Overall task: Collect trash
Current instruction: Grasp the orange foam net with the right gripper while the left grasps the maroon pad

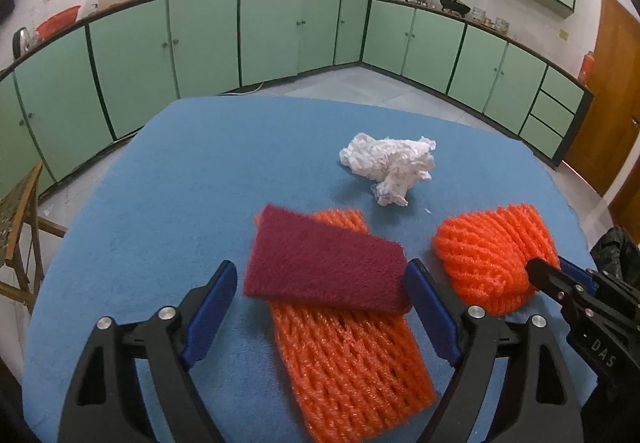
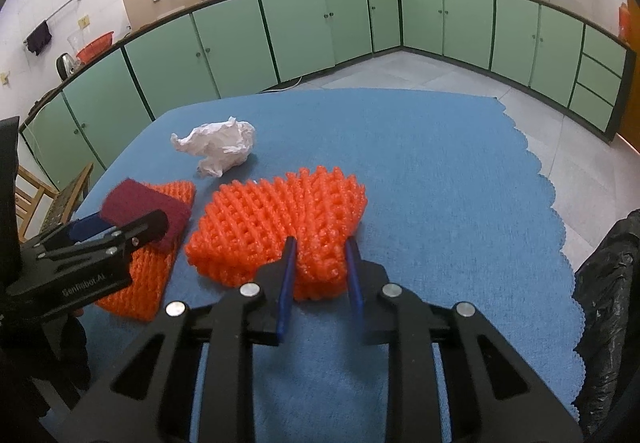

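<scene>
Pinching the bunched orange foam net [image 2: 280, 227] at six o'clock on the blue surface [image 2: 440, 171] to lift it as trash, the right tongs [image 2: 320, 247] grip while the left tongs [image 1: 320, 279] straddle, spread wide, the maroon scouring pad [image 1: 324, 267] at nine o'clock of it.

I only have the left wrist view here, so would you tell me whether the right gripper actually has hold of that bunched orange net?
Observer: Yes, the right gripper has its blue pads pressed into the near edge of the bunched orange net.
Operator: Thanks. Is there a trash bag anywhere?
Observer: A black plastic bag sits just off the table's right edge.
Operator: And the left gripper?
Observer: The left gripper is open around the maroon scouring pad, which lies on the flat orange net.
</scene>
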